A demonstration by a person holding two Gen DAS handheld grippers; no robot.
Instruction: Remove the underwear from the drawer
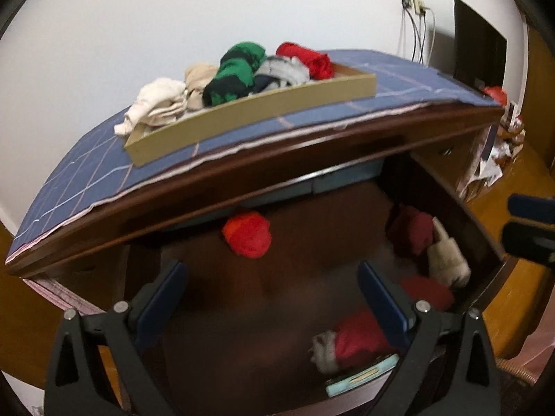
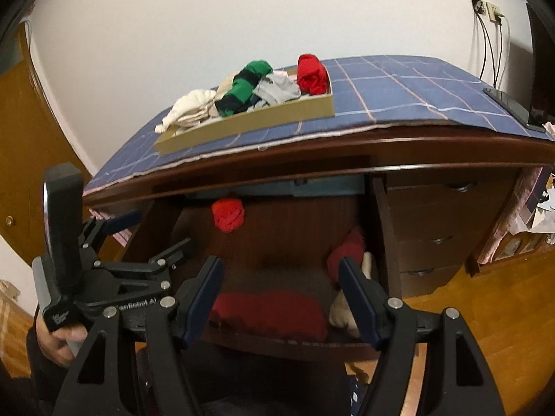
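Red underwear (image 2: 228, 219), blue plaid cloth (image 2: 399, 86)

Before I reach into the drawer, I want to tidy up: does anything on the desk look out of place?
Yes. In the cardboard tray on the checked cloth, the white rolled garment spills over the tray's left end onto the cloth, while the green-and-black, grey and red rolls sit inside.

A blue checked cloth (image 2: 399, 86) covers the desk top. On it, near the left end, a cardboard tray (image 2: 263, 118) stands. At the right edge lies a dark phone (image 2: 513, 107). Cables (image 2: 489, 45) hang from wall sockets (image 2: 485, 8).
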